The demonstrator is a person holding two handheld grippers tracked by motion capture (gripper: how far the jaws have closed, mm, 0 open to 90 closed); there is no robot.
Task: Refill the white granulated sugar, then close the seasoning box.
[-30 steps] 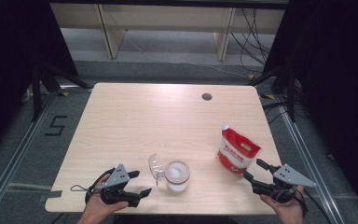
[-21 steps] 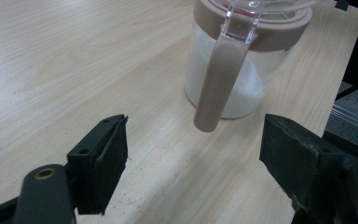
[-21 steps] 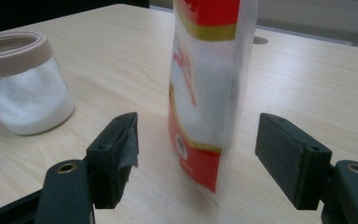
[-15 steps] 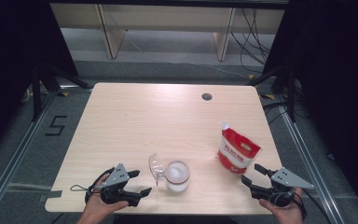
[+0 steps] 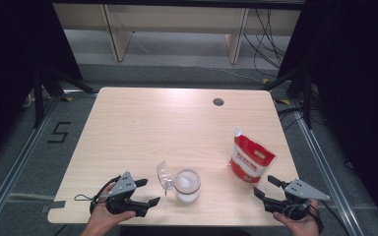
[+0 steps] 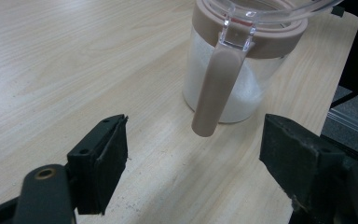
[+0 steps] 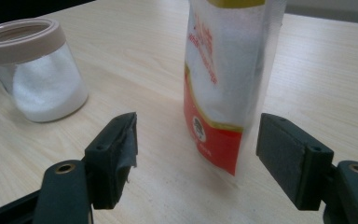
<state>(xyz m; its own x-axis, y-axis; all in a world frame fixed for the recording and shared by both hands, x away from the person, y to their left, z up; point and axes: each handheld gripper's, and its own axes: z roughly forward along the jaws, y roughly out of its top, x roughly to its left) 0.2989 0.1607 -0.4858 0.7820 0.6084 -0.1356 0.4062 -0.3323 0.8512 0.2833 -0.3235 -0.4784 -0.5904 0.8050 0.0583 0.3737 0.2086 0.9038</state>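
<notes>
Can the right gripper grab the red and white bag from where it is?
Probably yes. The right gripper points at the bag with its jaws open wider than the bag's edge, and bare table lies between them. The jar stands off to one side.

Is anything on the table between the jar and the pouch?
No. In the high view the stretch between the jar and the pouch is bare tabletop; the right gripper view shows the same gap.
</notes>
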